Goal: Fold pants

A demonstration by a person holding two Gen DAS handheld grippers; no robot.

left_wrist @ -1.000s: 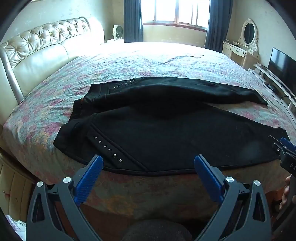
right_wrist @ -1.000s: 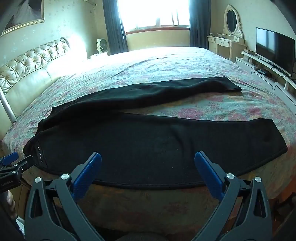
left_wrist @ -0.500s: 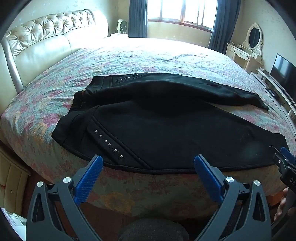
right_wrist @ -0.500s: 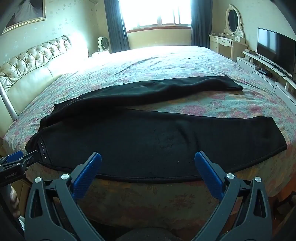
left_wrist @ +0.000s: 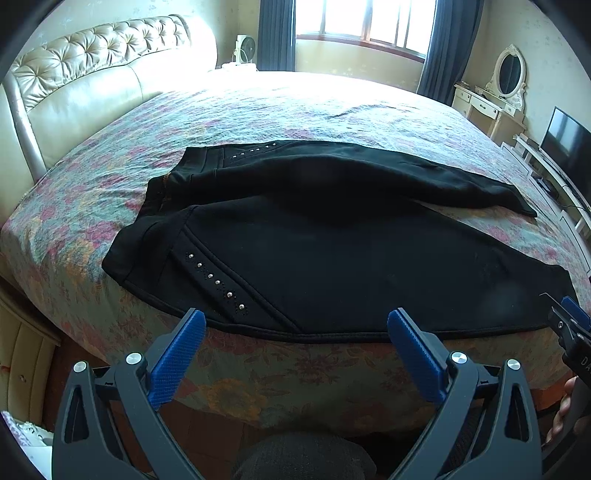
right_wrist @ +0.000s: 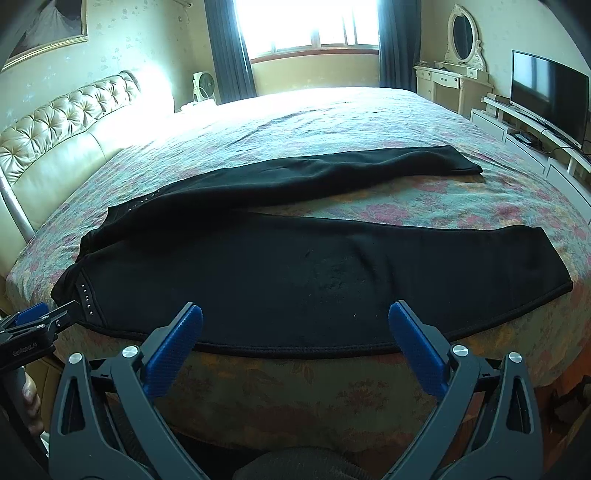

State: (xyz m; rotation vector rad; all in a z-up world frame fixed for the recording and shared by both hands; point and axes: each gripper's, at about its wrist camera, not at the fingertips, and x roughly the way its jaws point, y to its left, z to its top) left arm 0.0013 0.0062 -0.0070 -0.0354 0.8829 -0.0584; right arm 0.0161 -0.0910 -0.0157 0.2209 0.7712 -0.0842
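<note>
Black pants (left_wrist: pixel 332 258) lie spread flat on the floral bedspread, waistband to the left, both legs pointing right and fanned apart. Silver studs (left_wrist: pixel 216 282) line the near pocket. In the right wrist view the pants (right_wrist: pixel 314 273) show with the near leg along the bed's front edge. My left gripper (left_wrist: pixel 295 325) is open and empty, just short of the near waist edge. My right gripper (right_wrist: pixel 295 323) is open and empty, just short of the near leg's hem seam. Each gripper shows at the other view's side edge.
The bed (left_wrist: pixel 332 103) has a tufted cream headboard (left_wrist: pixel 92 66) at the left. A dressing table with mirror (right_wrist: pixel 458 55) and a TV (right_wrist: pixel 546 92) on a low white cabinet stand at the right. A window with dark curtains (right_wrist: pixel 310 26) is at the back.
Both grippers have risen and tilted slightly, so the pants sit lower and closer in view. The pants have not moved. Both grippers stay open.
</note>
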